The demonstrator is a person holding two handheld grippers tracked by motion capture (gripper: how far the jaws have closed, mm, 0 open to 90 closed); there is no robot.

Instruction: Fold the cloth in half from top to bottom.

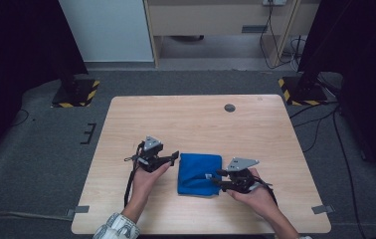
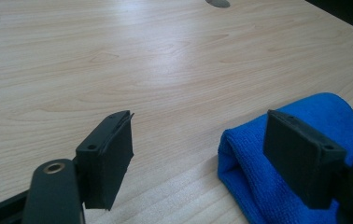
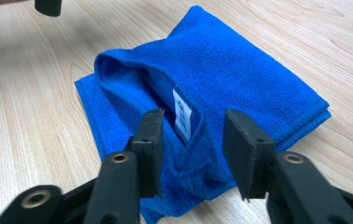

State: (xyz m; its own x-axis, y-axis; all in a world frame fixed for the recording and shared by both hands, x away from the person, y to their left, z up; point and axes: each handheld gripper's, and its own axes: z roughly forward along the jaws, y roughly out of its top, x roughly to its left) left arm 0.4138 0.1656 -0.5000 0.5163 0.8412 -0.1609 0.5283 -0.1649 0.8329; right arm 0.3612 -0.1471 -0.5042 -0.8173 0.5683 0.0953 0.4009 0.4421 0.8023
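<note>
A blue folded cloth (image 1: pixel 198 173) lies on the wooden table (image 1: pixel 196 119), a little in front of its middle. My left gripper (image 1: pixel 173 158) sits at the cloth's left edge with its jaws wide open. In the left gripper view the cloth (image 2: pixel 258 182) lies by the right jaw, and bare wood shows between the fingertips of the left gripper (image 2: pixel 198 140). My right gripper (image 1: pixel 220 178) is at the cloth's near right corner. It is open, and in the right gripper view (image 3: pixel 191 126) a rumpled fold of the cloth (image 3: pixel 240 70) with a white label (image 3: pixel 181 114) lies between its jaws.
A round grey grommet (image 1: pixel 230 107) is set into the table's far side. Grey tape marks sit at the front corners (image 1: pixel 77 209) (image 1: pixel 322 209). Two stands with yellow-and-black bases (image 1: pixel 75 92) (image 1: pixel 300 89) flank the table on the floor.
</note>
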